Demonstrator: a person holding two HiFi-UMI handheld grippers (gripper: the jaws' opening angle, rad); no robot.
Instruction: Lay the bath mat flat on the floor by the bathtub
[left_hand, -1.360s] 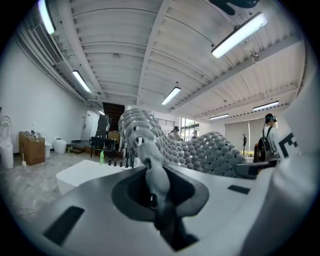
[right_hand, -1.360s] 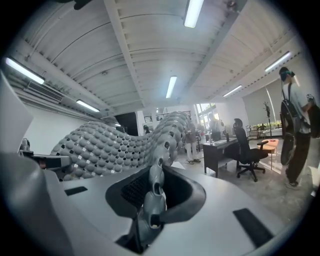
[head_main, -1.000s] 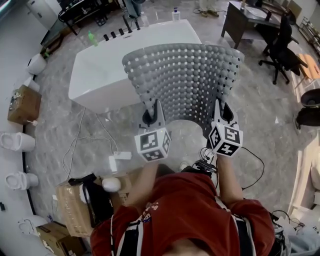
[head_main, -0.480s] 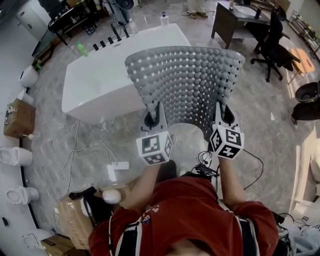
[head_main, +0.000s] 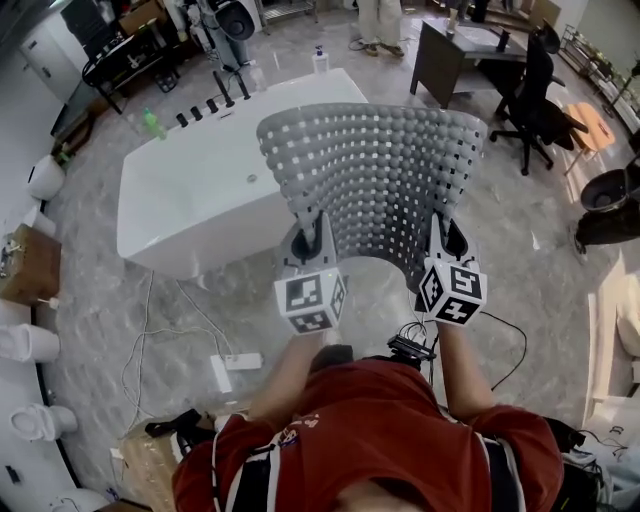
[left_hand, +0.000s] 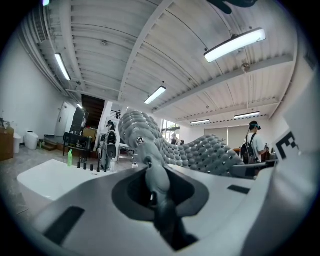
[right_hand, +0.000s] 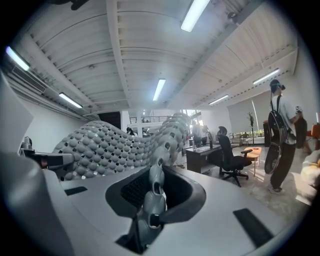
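A grey perforated bath mat (head_main: 375, 175) with rounded bumps hangs spread in the air between both grippers, its far edge over the near corner of the white bathtub (head_main: 205, 185). My left gripper (head_main: 306, 238) is shut on the mat's near left edge (left_hand: 150, 172). The right gripper (head_main: 446, 238) is shut on the near right edge (right_hand: 152, 200). In both gripper views the mat rises from the closed jaws and curves across toward the other gripper.
Grey marble floor (head_main: 190, 310) lies in front of the tub, with a white power strip (head_main: 232, 366) and cables on it. Bottles and taps (head_main: 205, 105) line the tub's far rim. A dark desk (head_main: 465, 55) and office chair (head_main: 540, 95) stand to the right. Toilets (head_main: 30, 340) line the left wall.
Both grippers have carried the mat forward and slightly up, nearer the bathtub. The view has shifted with them, and the cardboard boxes at lower left have slid out of view.
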